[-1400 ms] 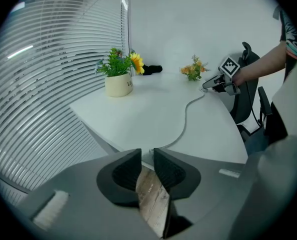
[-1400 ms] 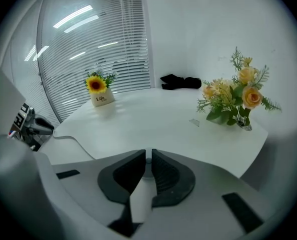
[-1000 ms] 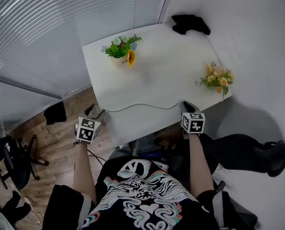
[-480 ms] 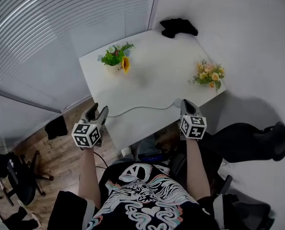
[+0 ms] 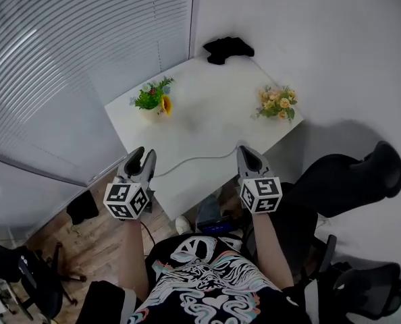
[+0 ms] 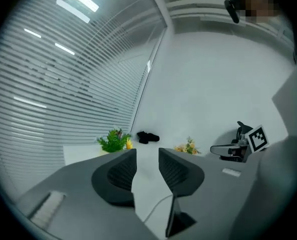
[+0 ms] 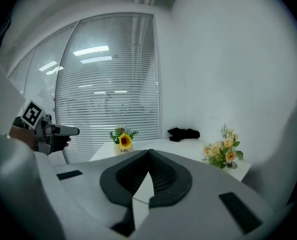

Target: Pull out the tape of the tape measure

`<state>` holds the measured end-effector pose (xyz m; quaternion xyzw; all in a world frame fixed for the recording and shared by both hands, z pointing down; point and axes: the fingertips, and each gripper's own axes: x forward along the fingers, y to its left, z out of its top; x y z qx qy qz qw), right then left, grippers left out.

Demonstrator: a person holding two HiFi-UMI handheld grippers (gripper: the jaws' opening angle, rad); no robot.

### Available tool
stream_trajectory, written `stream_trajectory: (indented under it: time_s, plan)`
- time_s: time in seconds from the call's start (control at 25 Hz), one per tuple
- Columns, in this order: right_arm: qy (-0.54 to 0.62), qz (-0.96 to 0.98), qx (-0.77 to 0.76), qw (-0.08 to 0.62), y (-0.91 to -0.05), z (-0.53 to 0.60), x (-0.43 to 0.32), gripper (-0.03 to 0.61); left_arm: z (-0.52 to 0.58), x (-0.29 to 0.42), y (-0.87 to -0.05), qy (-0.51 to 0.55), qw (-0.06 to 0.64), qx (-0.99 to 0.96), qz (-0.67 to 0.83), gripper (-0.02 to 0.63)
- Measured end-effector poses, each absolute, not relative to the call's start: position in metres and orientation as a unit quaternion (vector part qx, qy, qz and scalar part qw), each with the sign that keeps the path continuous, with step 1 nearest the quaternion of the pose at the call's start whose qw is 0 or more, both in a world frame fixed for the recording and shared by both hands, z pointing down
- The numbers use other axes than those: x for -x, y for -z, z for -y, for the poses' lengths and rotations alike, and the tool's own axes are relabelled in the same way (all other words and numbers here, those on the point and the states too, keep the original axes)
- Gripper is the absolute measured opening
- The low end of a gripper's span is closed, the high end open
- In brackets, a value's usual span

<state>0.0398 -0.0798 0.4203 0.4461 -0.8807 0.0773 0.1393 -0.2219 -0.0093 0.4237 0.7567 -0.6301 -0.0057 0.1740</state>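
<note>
I see no tape measure that I can make out. A black object (image 5: 227, 48) lies at the far corner of the white table (image 5: 207, 123); what it is I cannot tell. My left gripper (image 5: 143, 155) hovers at the table's near left corner, its jaws closing with a gap still showing and nothing between them (image 6: 147, 160). My right gripper (image 5: 245, 151) hangs over the near right edge, its jaws shut with the tips touching and nothing in them (image 7: 149, 153). Each gripper shows in the other's view: the right gripper (image 6: 223, 150) and the left gripper (image 7: 56, 131).
A green plant with a sunflower (image 5: 152, 100) stands at the table's left, a peach bouquet (image 5: 276, 103) at its right. A thin white cable (image 5: 194, 159) runs along the near edge. A blind-covered glass wall (image 5: 65, 66) is to the left, a black chair (image 5: 352, 177) to the right.
In the head view the table has slid up and to the left. Both grippers now show more of their length, and the left one's jaws have narrowed.
</note>
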Motion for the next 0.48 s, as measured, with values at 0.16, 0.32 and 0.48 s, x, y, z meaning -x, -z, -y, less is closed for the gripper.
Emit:
stream_trajectory:
  time_s: [0.16,0.32,0.48]
  plan:
    - [-0.064,0.879,-0.461,0.106,-0.390,0.061,-0.036,0.002,0.007,0.214,-0.388,0.008,0.131,-0.762,0.634,0.138]
    - [-0.058,0.872,-0.479,0.086,-0.374,0.049,-0.039,0.002,0.005,0.209,-0.364,0.008,0.093,-0.760,0.643,0.120]
    - [-0.045,0.869,-0.483,0.092,-0.368,0.044,-0.037,0.002,0.009,0.205,-0.356,0.018,0.091,-0.769,0.633,0.089]
